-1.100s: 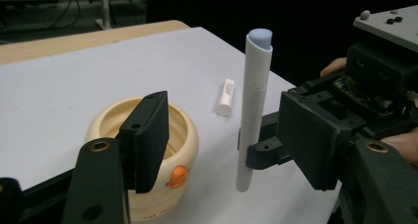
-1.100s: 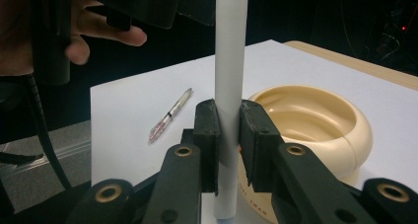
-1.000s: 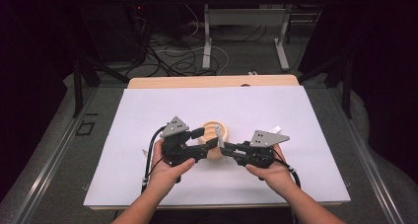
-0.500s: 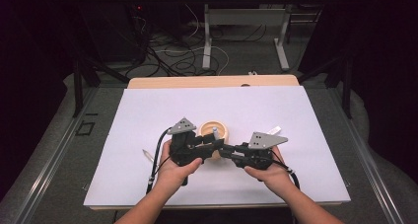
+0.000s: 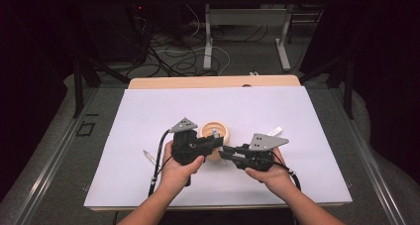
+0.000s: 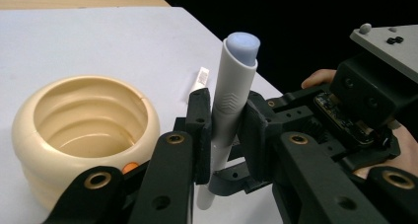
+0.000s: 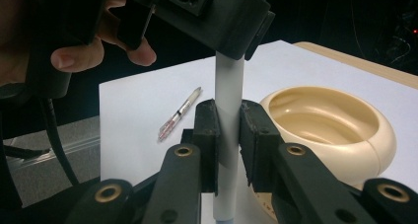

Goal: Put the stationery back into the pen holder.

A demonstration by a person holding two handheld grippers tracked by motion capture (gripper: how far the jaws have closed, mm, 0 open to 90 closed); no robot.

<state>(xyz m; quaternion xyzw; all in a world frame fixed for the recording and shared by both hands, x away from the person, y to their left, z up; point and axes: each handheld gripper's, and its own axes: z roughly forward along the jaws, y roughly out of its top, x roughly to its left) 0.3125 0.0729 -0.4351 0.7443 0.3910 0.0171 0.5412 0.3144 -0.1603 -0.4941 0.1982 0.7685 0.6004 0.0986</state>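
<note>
A white pen barrel with a pale blue end stands between both grippers, just in front of the cream bowl. My left gripper is shut on the barrel's middle, and its jaws press both sides. My right gripper is shut on the same barrel from the opposite side, a little lower down. In the high view the left gripper and right gripper meet tip to tip at the bowl's near rim, with the barrel poking up between them.
A thin pen refill lies on the white mat left of my left hand, also in the right gripper view. A small white piece rests right of the bowl. The bowl looks empty.
The left gripper has shifted right and the two grippers have closed in on each other at the bowl's front. Little has moved in the last half second.
</note>
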